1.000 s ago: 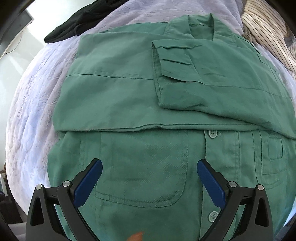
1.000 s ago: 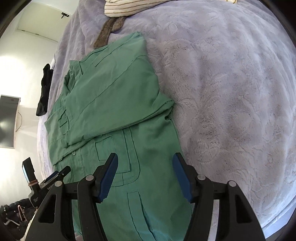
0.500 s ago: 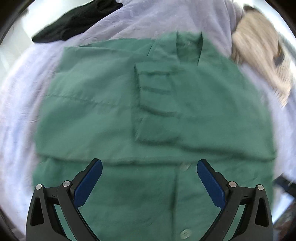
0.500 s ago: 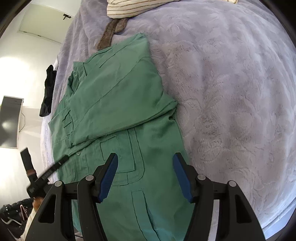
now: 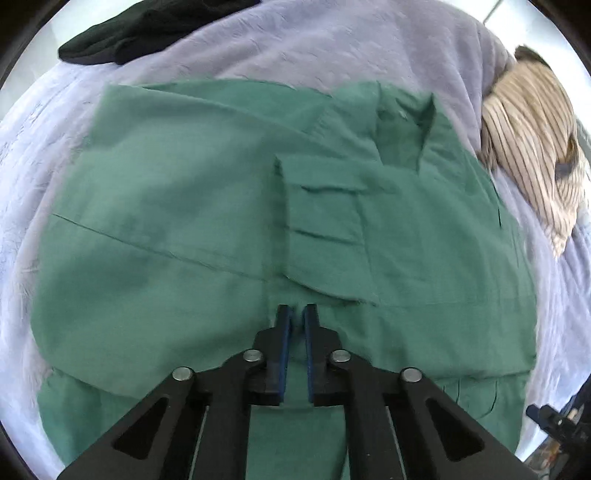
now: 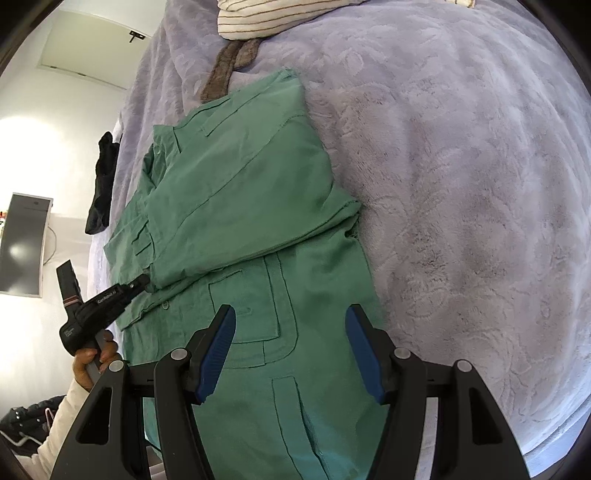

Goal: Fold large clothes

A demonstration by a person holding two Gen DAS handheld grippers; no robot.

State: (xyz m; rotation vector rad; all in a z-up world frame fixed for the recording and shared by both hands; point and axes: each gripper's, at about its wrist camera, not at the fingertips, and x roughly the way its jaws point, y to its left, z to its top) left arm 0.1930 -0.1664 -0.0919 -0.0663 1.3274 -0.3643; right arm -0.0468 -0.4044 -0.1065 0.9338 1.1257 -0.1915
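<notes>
A large green shirt lies flat on a lavender bedspread, both sleeves folded across its chest. My left gripper is shut, its tips at the lower edge of the folded sleeve; whether cloth is pinched between them I cannot tell. In the right wrist view the left gripper touches the sleeve fold at the shirt's left edge. My right gripper is open and empty above the shirt's lower front, near a pocket.
A striped garment lies at the shirt's far right, also in the right wrist view. A black garment lies at the bed's far edge. A brown cloth strip lies beyond the collar. The bed's edge is at lower right.
My left gripper has moved forward over the shirt to the folded sleeve's edge and has shut from wide open. My right gripper has stayed open and has barely moved.
</notes>
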